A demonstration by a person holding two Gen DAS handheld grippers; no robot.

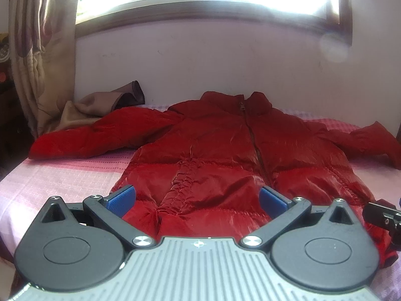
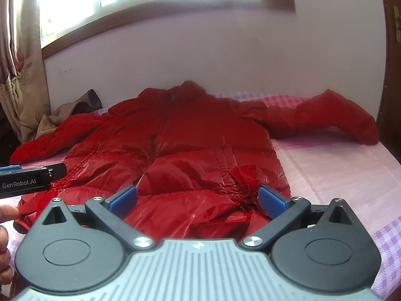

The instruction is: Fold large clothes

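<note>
A shiny red puffer jacket lies face up on the bed, zipped, collar toward the wall and both sleeves spread sideways. My left gripper hovers open above the hem on the jacket's left half, blue pads wide apart with nothing between them. The same red jacket fills the right wrist view, where my right gripper stands open over the right half of the hem. The left gripper's body shows at the left edge of the right wrist view, and a hand holds it.
The bed has a pink checked sheet. A brown garment lies crumpled at the far left by the curtain. The white wall and a bright window stand behind the bed. Bare sheet lies right of the jacket.
</note>
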